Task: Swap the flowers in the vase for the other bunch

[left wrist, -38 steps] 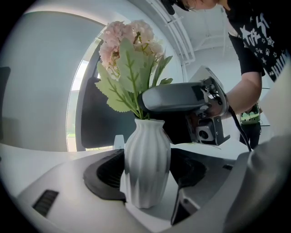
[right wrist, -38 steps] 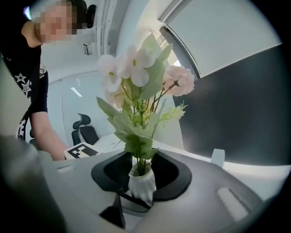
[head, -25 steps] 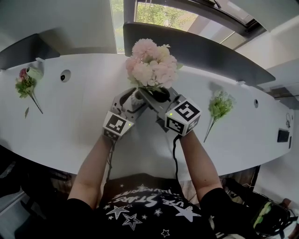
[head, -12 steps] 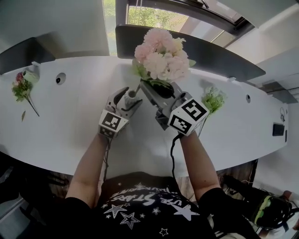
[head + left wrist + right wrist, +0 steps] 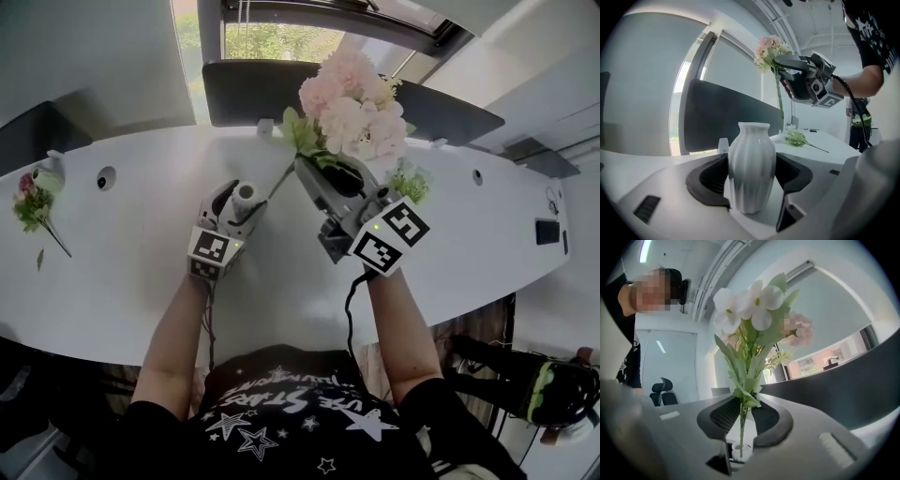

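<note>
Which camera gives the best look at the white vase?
The left gripper view: the vase stands upright, whole, between the fingers. The head view shows only its top, small. The right gripper view shows flowers, no clear vase.

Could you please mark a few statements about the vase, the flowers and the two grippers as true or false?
1. The left gripper clasps the white ribbed ceramic vase. True.
2. The pink and cream flower bunch stands in the vase. False: the right gripper holds it by its stem, clear of the vase.
3. The green and white bunch lies on the white table. True.
4. The vase lies on its side. False: it stands upright.
</note>
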`<state>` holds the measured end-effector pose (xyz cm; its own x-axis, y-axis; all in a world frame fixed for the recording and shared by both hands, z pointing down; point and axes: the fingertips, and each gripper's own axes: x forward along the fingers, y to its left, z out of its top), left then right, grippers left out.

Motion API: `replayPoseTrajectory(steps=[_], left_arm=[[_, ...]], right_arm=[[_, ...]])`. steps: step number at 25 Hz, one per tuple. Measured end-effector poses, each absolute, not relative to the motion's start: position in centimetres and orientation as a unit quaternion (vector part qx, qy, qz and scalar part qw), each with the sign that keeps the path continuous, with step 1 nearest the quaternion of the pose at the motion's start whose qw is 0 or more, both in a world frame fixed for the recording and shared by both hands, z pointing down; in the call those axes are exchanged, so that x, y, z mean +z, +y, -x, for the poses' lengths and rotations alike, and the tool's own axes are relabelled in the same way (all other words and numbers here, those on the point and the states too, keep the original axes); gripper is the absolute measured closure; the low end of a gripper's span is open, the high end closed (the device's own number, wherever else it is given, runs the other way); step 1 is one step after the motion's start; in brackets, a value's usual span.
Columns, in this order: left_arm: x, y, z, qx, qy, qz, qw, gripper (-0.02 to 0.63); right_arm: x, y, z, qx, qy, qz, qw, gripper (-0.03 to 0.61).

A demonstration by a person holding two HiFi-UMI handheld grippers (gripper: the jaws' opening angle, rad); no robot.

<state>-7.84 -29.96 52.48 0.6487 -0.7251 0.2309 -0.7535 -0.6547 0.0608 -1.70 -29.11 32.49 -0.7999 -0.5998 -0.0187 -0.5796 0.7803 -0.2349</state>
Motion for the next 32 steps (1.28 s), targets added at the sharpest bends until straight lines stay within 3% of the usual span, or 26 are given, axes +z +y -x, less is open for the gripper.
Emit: replayPoseTrajectory(steps=[5,14,32], left_arm=[[52.4,-29.9,7.7,0.097,-0.406,-0.906,0.078,0.31],[53.0,-30.2,7.7,0.097,-0.408,-0.905,0.07,0.31],[52.4,-29.5,7.5,0.097,-0.405,-0.905,0.083,0.31]], right_arm=[[35.2,-28.8,-1.2,-0.135,0.923,0.361,-0.002,0.504],[44.9,-28.6,-8.5,-0.232,0.851,0.441,-0.167,0.503],[55.1,-29.3,-15.1,-0.336,0.749,0.503,-0.27,0.503]])
